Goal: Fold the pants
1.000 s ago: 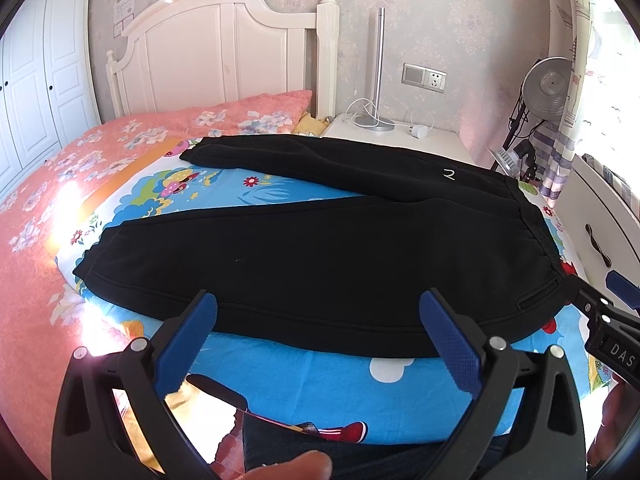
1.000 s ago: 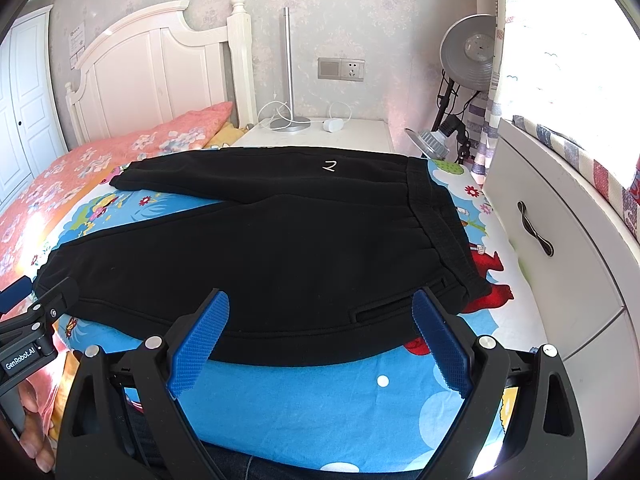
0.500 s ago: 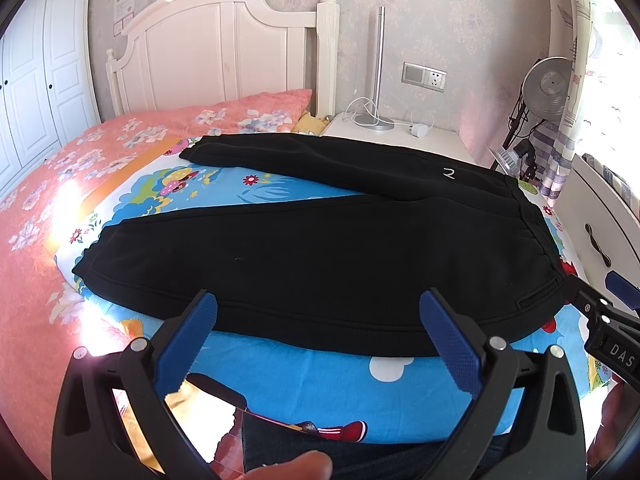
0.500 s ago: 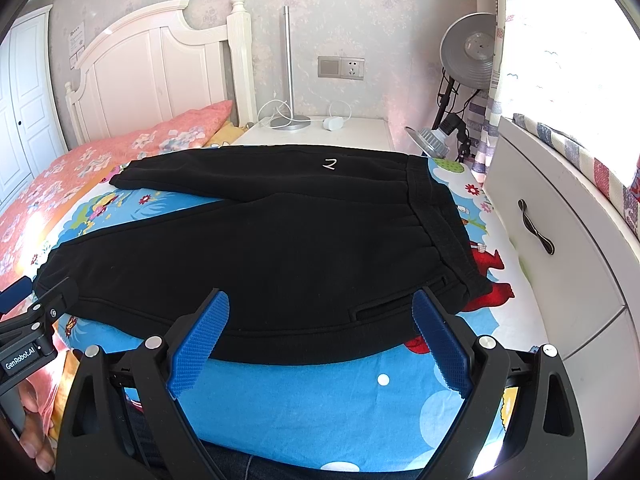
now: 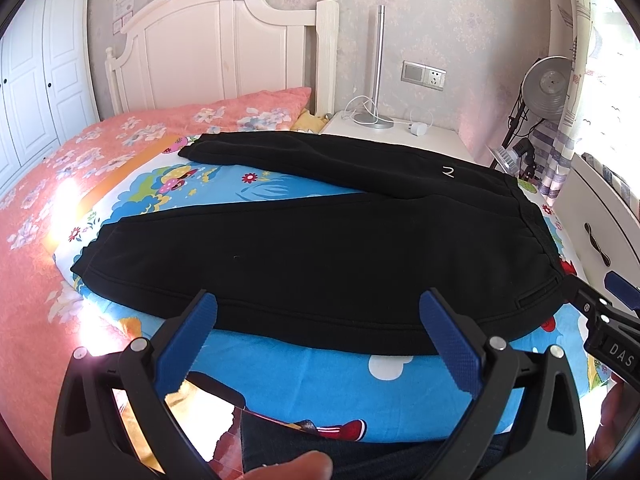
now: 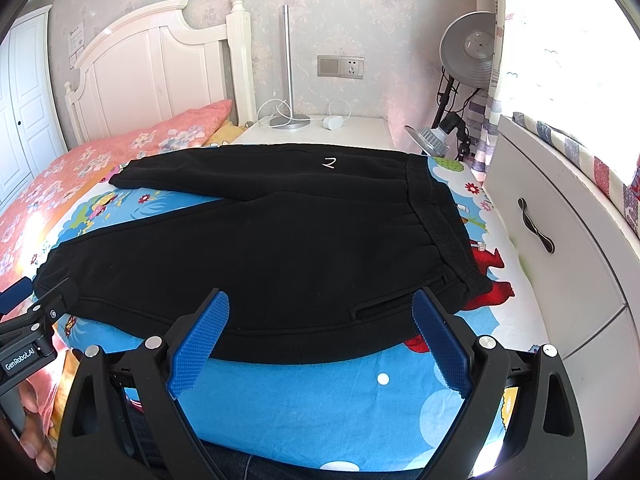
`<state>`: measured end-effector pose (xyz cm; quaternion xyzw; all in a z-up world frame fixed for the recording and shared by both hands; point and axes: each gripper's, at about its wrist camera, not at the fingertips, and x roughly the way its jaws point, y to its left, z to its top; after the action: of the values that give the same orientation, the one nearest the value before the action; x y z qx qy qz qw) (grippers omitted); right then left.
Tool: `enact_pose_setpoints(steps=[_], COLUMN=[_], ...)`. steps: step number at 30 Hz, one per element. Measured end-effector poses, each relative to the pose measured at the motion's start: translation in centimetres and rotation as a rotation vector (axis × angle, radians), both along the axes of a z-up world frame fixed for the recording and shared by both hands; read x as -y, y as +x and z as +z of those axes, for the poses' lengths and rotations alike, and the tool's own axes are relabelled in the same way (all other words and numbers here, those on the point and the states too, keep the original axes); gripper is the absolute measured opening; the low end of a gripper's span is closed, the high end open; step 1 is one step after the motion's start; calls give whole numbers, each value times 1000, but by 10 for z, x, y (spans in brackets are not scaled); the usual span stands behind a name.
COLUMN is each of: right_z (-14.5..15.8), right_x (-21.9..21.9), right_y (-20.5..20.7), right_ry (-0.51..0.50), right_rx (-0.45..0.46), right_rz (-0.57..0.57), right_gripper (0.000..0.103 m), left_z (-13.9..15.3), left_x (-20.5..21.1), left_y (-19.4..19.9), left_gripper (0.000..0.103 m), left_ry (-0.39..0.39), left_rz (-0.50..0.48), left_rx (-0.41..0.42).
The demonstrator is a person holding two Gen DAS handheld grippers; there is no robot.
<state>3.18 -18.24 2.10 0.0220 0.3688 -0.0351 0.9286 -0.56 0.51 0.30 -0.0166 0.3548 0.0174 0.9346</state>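
Flatly spread, soft black fleece pants (image 5: 320,256) lie on the blue cartoon bedsheet (image 5: 312,376), waistband toward 3 o'clock. Left gripper (image 5: 318,320) and right gripper (image 6: 320,316) hover, ridged blue jaws apart.

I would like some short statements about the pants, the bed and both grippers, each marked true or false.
1. The black pants lie spread flat on the blue cartoon sheet. True.
2. The left gripper is shut on the pants. False: its jaws stand open, holding nothing.
3. The waistband is at the right end of the pants. True.
4. The right gripper holds a pant leg. False: it is open and empty.
5. The two legs are stacked on each other. False: they lie apart, with sheet showing between them.
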Motion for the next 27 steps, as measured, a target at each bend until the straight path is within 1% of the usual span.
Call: enact_pose_setpoints(steps=[8,11,14,16,17,19,21,23,25,27], right_z=[-8,-13,-17,-20,-23,-26,-25,-21,-20,-26], right_x=[3,5,16,31,43,66,89,103,132,163], right_y=[0,0,8,18,26,47,77,107,156,204], right_ry=[0,5,72,119,154,183,168,133,143,186], right_rx=[-10,-4,-13,-20,-30,-48,-69,-82,-118,-166], right_rz=[-6,-4,8,-4,-15,-46,-69,-44,-24,10], right_gripper=[90,97,98,98,98,98,98,98,98,98], left_z=[-2,-4,-8,-9,-10,-11,-16,-26,-34,-44], left_x=[0,-1,-2,-4,-5,-6,-3,0,1,3], left_y=[0,0,3,6,7,11,19,29,36,45], left_gripper=[101,101,101,101,101,101,101,101,101,101], left_ry=[-1,-3,-7,-14,-19,-24,-10,2,11,9], left_rz=[-1,-1,-6,-14,-20,-39,-59,-82,-91,-102], left_rx=[-5,-10,-17,-1,16,33,20,-9,-27,-63])
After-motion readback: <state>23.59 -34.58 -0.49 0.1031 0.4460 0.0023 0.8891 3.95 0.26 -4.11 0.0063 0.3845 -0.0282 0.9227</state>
